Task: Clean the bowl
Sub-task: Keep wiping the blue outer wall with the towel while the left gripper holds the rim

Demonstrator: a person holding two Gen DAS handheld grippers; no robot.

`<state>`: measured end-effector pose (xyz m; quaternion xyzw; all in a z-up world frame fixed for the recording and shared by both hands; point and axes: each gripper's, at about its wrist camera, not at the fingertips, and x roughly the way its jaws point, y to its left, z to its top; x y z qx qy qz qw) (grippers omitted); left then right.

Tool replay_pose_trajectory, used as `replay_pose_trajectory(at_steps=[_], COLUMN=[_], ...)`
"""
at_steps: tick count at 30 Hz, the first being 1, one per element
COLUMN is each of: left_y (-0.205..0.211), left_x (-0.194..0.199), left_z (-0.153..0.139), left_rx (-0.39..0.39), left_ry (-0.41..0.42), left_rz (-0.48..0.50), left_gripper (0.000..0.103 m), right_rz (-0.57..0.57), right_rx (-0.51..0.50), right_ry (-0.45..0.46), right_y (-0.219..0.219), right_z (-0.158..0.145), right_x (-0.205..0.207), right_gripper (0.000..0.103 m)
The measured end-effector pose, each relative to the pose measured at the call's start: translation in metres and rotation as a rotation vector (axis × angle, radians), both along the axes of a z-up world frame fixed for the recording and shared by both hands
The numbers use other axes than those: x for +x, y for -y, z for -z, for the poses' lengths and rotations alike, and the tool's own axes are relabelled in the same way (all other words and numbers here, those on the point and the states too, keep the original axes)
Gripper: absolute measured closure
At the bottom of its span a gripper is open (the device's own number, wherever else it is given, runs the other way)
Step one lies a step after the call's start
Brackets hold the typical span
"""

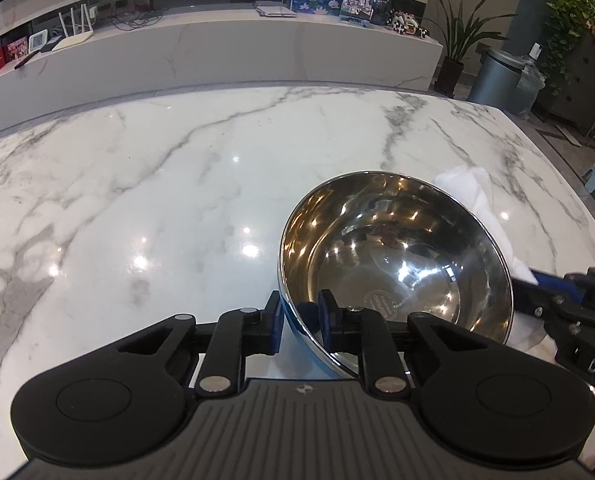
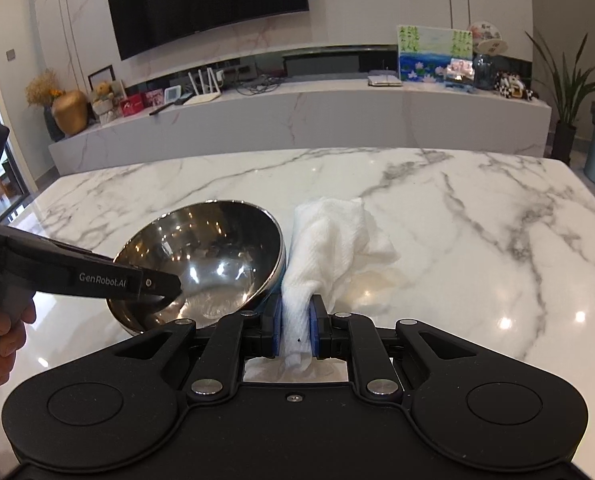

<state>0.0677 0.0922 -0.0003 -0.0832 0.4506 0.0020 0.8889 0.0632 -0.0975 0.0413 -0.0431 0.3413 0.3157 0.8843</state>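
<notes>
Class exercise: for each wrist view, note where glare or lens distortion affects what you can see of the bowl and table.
Left wrist view: bright ceiling-light spots glare on the marble table, reflections crowd the steel bowl, and the table's far edge bows. Right wrist view: the same bowl mirrors lights, and the far shelf curves.

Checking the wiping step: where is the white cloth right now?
The white cloth is pinched in the right gripper, draping onto the marble table just right of the steel bowl in the right wrist view.

Bowl (image 2: 201, 264) tilted on table (image 2: 457, 240); cloth (image 2: 329, 248) just right of bowl, touching it.
</notes>
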Motion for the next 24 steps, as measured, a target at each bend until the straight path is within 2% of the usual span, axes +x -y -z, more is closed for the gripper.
replay_pose_trajectory(at_steps=[3,8,17,24], left_y=[-0.003,-0.003,0.000,-0.004], left_x=[0.001,0.000,0.001,0.000], left_z=[0.002,0.004,0.007,0.000], left_rx=[-0.045,-0.089,-0.072,-0.043], left_ry=[-0.017,-0.039,-0.056,-0.013], left_rz=[-0.016,-0.028,-0.016,-0.015], left_gripper=[0.072,0.065,0.066,0.083], right_rz=[-0.011,-0.033,-0.069,-0.007], right_rx=[-0.015,-0.040,-0.070,-0.027], right_ry=[-0.013,-0.049,-0.073,-0.009], right_y=[-0.004,-0.012,-0.019,-0.006], right_z=[0.002,0.009,0.016,0.006], right_x=[-0.001,-0.003,-0.007,-0.005], right_gripper=[0.090,0.090,0.090,0.090])
